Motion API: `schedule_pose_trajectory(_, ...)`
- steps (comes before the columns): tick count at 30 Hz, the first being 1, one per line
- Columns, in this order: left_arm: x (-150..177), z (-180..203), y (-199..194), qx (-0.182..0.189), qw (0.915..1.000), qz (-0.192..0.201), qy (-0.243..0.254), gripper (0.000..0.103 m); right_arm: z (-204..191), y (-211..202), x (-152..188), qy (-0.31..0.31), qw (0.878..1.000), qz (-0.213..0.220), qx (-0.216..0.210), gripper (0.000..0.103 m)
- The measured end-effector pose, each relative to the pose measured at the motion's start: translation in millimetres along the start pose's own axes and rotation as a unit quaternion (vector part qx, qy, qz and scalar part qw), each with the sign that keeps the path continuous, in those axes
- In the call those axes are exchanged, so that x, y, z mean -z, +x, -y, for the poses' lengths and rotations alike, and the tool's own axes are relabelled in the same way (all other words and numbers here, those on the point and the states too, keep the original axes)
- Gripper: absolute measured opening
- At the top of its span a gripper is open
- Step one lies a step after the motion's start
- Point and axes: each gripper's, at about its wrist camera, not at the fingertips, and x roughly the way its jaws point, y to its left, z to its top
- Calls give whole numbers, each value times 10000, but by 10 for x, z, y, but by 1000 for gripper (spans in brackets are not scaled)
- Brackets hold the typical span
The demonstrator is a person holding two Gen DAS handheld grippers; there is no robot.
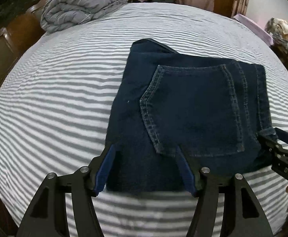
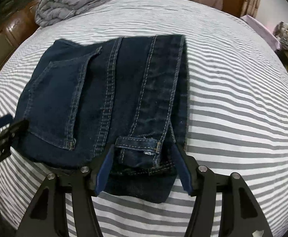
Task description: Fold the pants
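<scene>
Dark blue jeans (image 1: pixel 193 108) lie folded into a compact stack on the striped bed, back pocket up. In the right wrist view the jeans (image 2: pixel 108 102) show the waistband and a belt loop nearest the camera. My left gripper (image 1: pixel 145 148) is open, its blue-padded fingers spread over the near left edge of the stack. My right gripper (image 2: pixel 142 148) is open, its fingers either side of the belt loop at the near waistband corner. Each gripper shows at the side of the other's view: the right one (image 1: pixel 278 138), the left one (image 2: pixel 7 126).
The bed has a grey-and-white striped sheet (image 1: pixel 55 108). A folded grey quilt (image 1: pixel 80 2) lies at the far left corner. A brown wooden headboard (image 1: pixel 11 35) runs along the left. Clutter and a purple cloth (image 1: pixel 254 27) sit beyond the far right edge.
</scene>
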Motion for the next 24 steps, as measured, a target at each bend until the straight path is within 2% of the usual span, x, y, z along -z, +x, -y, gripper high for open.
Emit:
schedule_pose_trajectory(4, 114, -59, -252, 52, 9998, 44, -170, 64, -63, -299, 39, 236, 9994, 236, -60, 67)
schedule_pose_trajectory(8, 286, -99, -603, -32, 9993, 262, -246, 64, -201, -683, 192, 331, 9979, 537, 112, 74)
schedule_pose_trajectory(11, 419, -101, -877, -177, 9986, 464, -201, 65, -338, -950, 350, 337, 9963, 764, 183, 79)
schedule_pose_trajectory(16, 583, -164, -1270, -363, 9961, 806, -60, 68, -501, -1347, 595, 305, 9934, 1062, 322, 93)
schedule_pose_trajectory(24, 976, -152, -1562, -230, 9969, 757, -34, 68, -630, -1715, 908, 207, 9889, 1391, 489, 97)
